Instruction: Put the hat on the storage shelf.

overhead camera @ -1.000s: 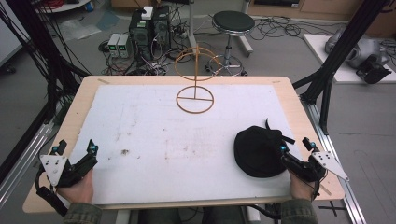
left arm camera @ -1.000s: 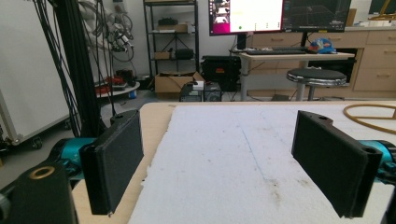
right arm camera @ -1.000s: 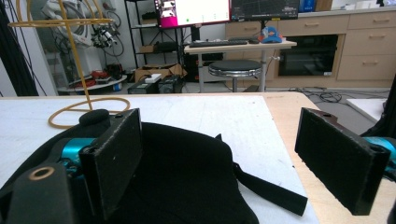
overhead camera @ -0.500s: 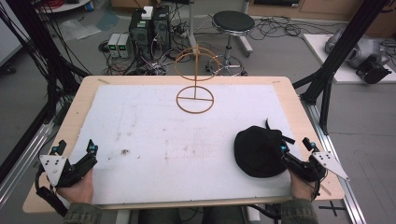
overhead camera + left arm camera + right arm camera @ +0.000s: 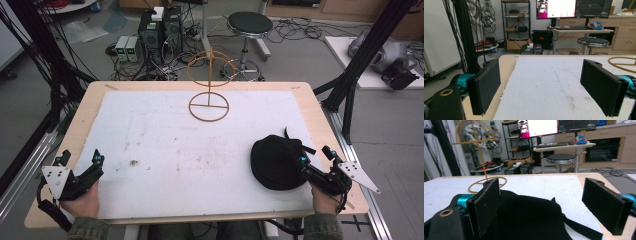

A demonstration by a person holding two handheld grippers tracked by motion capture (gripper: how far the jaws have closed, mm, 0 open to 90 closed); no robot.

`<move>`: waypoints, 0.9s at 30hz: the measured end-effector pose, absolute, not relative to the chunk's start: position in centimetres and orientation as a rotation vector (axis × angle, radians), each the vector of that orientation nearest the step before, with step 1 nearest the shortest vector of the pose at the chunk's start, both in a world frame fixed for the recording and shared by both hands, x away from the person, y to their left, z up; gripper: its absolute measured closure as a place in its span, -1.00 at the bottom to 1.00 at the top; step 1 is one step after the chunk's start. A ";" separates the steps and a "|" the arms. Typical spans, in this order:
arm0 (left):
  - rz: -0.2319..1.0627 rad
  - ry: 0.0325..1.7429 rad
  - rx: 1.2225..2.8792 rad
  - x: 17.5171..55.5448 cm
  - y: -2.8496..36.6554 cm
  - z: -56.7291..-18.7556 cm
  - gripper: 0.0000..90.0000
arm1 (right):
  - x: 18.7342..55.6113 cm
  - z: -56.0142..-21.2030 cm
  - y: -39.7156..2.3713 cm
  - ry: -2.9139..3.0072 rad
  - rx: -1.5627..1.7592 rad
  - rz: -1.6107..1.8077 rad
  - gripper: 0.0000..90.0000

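Note:
A black cap (image 5: pixel 277 161) lies on the white mat (image 5: pixel 200 150) at the front right, its strap pointing to the far side. My right gripper (image 5: pixel 315 156) is open just right of it, its left jaw at the cap's edge; in the right gripper view the cap (image 5: pixel 529 220) spreads between and below the open jaws (image 5: pixel 541 207). A gold wire stand (image 5: pixel 209 85) with two rings rises at the mat's far middle, also seen as the wire stand (image 5: pixel 480 157) past the cap. My left gripper (image 5: pixel 80 159) rests open at the front left corner, nothing between its jaws (image 5: pixel 540 86).
The mat covers a wooden table (image 5: pixel 320 125) with black frame posts on both sides. Behind the table stand a stool (image 5: pixel 249 25), computer boxes (image 5: pixel 160 27) and floor cables. A small dark speck (image 5: pixel 133 162) marks the mat near the left gripper.

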State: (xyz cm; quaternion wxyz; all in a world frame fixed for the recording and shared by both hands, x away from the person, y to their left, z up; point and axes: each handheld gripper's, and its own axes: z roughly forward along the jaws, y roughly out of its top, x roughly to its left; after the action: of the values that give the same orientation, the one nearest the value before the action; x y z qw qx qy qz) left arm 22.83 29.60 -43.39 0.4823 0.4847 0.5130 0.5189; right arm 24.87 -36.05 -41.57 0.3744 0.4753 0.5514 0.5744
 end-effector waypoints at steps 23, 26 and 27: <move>1.240 1.256 1.193 23.0 29.6 -43.4 -0.63 | 25.0 -40.5 -35.5 1.606 1.118 1.485 -0.68; 1.238 1.256 1.192 23.1 29.6 -43.5 -0.63 | 25.1 -40.6 -35.3 1.617 1.114 1.492 -0.68; 1.236 1.257 1.190 23.1 29.6 -43.4 -0.63 | 25.1 -40.6 -35.3 1.622 1.111 1.494 -0.68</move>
State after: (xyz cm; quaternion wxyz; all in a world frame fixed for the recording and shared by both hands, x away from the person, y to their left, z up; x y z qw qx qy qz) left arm 23.07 29.58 -43.44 0.4860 0.4890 0.5165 0.5079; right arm 25.12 -35.25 -40.59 0.3301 0.4246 0.6200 0.5712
